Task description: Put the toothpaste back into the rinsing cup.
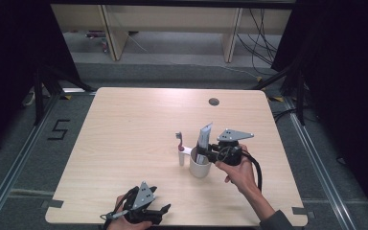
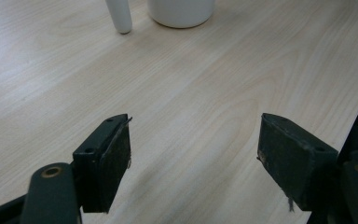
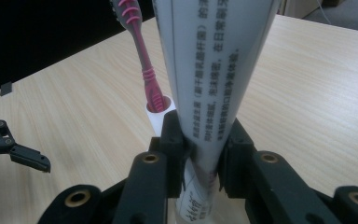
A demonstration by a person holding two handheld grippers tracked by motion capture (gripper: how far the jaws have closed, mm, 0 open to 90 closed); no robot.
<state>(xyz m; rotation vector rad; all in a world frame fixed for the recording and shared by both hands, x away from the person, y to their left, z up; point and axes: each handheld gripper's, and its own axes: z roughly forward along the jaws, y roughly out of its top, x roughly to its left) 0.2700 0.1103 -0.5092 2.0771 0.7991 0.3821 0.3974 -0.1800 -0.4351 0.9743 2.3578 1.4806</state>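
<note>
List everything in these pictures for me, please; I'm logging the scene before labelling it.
Table: one, light wood, centre, with a round grommet hole near its far edge.
Cup: one, white, right of centre.
Toothpaste tube: one, white with dark print, upright in the cup.
Toothbrush: one, pink, standing in a small white holder left of the cup.
Right gripper: one, black, jaws clamped on the tube.
Left gripper: one, black, jaws apart, near table edge.
Hands: two, at the bottom.
</note>
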